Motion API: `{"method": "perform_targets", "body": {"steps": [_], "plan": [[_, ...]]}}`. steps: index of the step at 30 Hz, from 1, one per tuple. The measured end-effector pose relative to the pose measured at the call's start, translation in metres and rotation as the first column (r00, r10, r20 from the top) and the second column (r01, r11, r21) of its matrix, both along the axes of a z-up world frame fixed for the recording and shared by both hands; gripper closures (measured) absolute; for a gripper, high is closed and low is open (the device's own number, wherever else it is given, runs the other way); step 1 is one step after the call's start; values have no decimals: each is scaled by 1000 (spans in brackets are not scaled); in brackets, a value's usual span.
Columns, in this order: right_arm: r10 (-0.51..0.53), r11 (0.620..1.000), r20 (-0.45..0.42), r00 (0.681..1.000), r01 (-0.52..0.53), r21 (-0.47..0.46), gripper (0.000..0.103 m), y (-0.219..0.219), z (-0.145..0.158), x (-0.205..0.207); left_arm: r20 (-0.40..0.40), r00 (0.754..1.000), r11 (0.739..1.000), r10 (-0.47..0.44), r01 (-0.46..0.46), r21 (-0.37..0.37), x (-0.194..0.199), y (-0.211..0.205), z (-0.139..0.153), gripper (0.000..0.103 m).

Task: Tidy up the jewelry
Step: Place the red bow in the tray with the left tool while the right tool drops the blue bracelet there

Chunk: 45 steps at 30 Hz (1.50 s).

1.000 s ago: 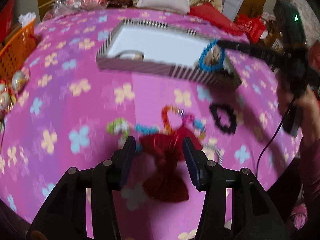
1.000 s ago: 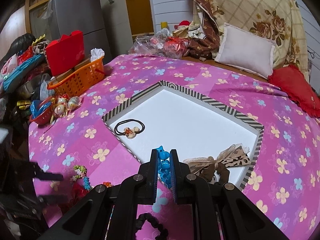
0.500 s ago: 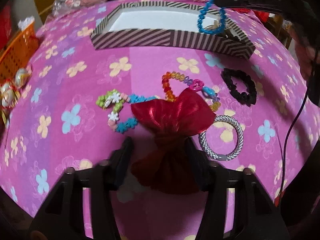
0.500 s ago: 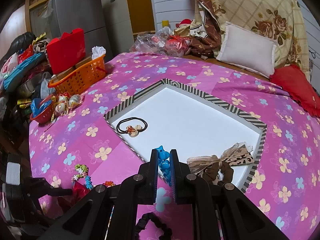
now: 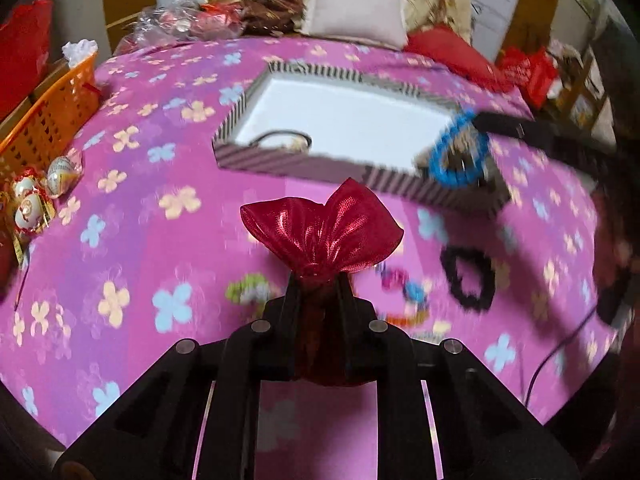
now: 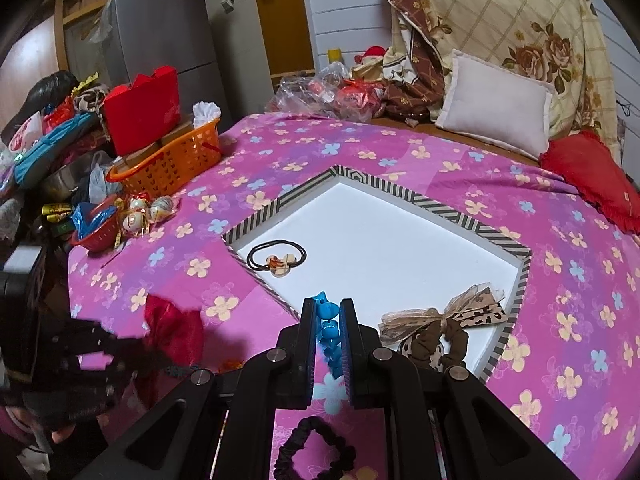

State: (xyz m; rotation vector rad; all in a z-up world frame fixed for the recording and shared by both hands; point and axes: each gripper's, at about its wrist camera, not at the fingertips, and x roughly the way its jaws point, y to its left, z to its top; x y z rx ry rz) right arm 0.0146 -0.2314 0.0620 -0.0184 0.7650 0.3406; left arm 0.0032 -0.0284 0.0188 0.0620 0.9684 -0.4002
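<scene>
My left gripper (image 5: 319,280) is shut on a shiny red fabric bow (image 5: 322,232) and holds it above the pink floral bedspread; the bow also shows in the right wrist view (image 6: 172,324). My right gripper (image 6: 328,312) is shut on a blue bead bracelet (image 6: 330,328), hanging over the near edge of the striped white tray (image 6: 400,196). From the left wrist view the bracelet (image 5: 458,152) dangles at the tray's (image 5: 304,160) right corner. In the tray lie a black hair tie with a charm (image 6: 277,259) and a brown ribbon scrunchie (image 6: 440,328).
A black scrunchie (image 5: 468,276), a green-white bead bracelet (image 5: 250,290) and a multicolour bracelet (image 5: 404,292) lie on the bedspread. An orange basket (image 6: 172,164) and wrapped eggs (image 6: 148,212) sit at the left edge. Pillows (image 6: 496,120) are at the back.
My left gripper closed on the red bow and lifted it off the bedspread toward the tray. My right gripper stayed over the tray's near edge with the blue bracelet.
</scene>
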Motion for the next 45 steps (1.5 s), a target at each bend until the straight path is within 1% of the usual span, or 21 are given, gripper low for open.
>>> {"method": "perform_targets", "body": {"steps": [4,7,11,16,25,30,35,41,45], "plan": [[-2,1000,-1,1000,2,-4,93,0,1,1,2,1000,999,24,-24,-34,24,-8,11,89],[-5,1000,0,1000,5,-2,93,-1,1,4,8,999,999,39,-38,-37,42,-19,16,89],[-14,1000,-1,1000,14,0,93,-5,1,12,27,999,999,42,-41,-19,66,-36,21,89],[-24,1000,-2,1000,24,18,93,-9,1,23,30,998,999,53,-53,-1,89,-49,20,89],[-21,999,-23,1000,22,39,92,-10,-6,35,20,998,998,58,-59,26,111,-66,14,89],[-25,998,-70,997,29,53,92,-12,-22,48,-14,997,996,73,-72,46,123,-71,2,89],[-65,997,-106,992,69,31,92,-21,-41,64,-35,996,994,77,-74,81,132,-76,-14,89],[-103,993,-162,981,110,32,92,-32,-63,78,-55,995,993,84,-79,93,140,-80,-25,89],[-116,992,-177,977,123,25,93,-34,-73,82,-62,994,992,92,-86,96,144,-82,-30,88]]}}
